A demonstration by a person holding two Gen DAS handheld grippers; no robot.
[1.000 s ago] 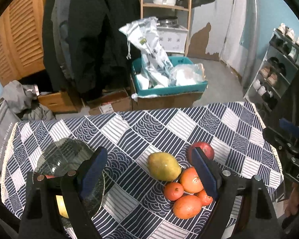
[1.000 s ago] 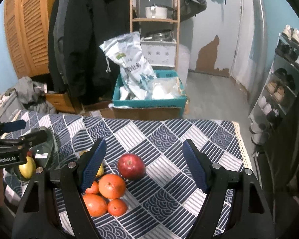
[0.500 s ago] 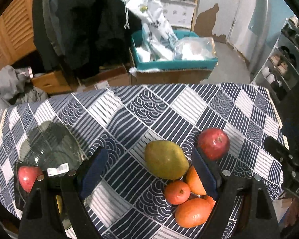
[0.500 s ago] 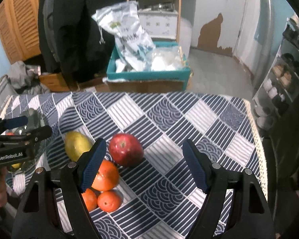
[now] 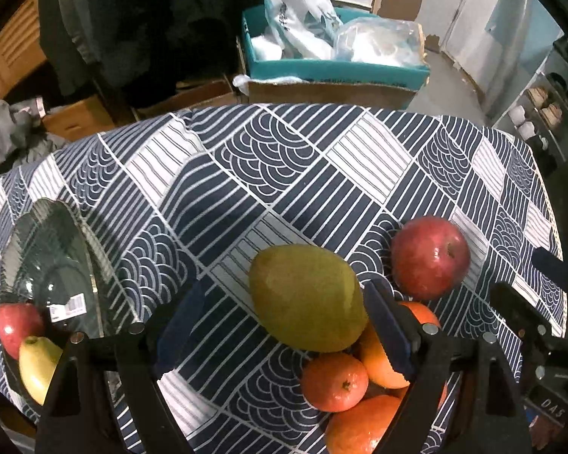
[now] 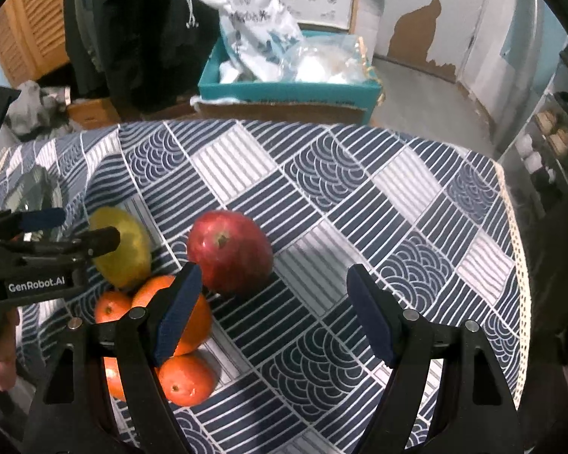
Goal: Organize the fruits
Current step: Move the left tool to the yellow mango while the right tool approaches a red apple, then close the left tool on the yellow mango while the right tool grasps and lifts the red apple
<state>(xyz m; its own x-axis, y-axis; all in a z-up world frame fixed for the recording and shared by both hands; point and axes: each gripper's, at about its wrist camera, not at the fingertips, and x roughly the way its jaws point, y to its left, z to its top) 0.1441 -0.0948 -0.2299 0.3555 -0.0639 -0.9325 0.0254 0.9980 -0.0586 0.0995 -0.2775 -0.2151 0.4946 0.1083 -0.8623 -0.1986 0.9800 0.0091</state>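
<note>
- The left gripper (image 5: 284, 325), jaws wide apart, hangs over a green-yellow mango (image 5: 306, 299) on the patterned tablecloth (image 5: 246, 174).
- Oranges (image 5: 335, 382) cluster beside the mango; a red apple (image 5: 429, 257) is just behind.
- A glass bowl (image 5: 45, 265) at left holds fruit.

A navy-and-white patterned cloth (image 5: 284, 174) covers the desk. Beyond it on the floor a teal box (image 6: 284, 89) holds white plastic bags (image 6: 253, 19). Dark coats (image 5: 151, 19) hang at left, beside slatted wooden doors (image 6: 26, 38). Shoe shelves (image 5: 549, 106) stand right.
</note>
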